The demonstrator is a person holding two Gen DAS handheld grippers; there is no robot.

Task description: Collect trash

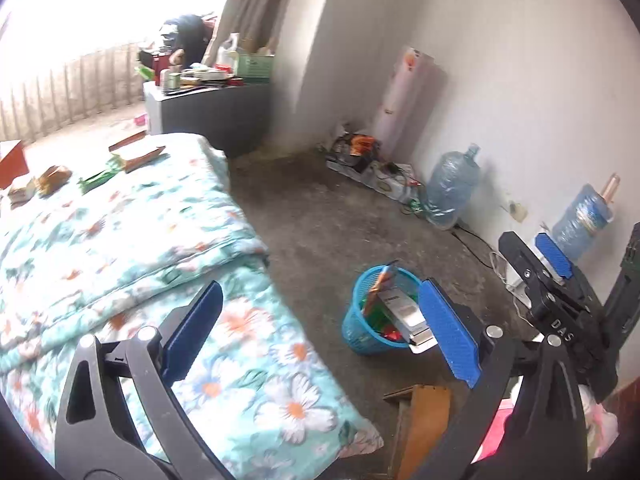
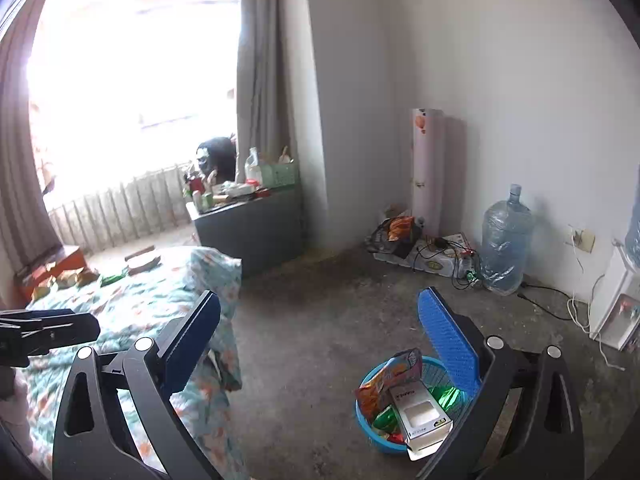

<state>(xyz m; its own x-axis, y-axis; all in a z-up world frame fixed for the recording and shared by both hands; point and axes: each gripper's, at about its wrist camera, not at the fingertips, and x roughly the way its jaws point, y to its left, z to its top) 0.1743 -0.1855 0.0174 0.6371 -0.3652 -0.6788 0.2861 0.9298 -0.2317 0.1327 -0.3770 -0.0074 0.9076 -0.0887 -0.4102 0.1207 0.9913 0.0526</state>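
Left tool [image 1: 320,328] and right tool [image 2: 324,356] both spread wide, empty, blue basket [image 2: 370,432] on bare floor [image 2: 320,320] beside bed edge [image 1: 256,240]

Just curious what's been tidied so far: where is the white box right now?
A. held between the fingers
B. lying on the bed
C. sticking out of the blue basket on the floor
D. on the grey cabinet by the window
C: the white box stands in the blue basket on the floor among wrappers, with its top above the rim.
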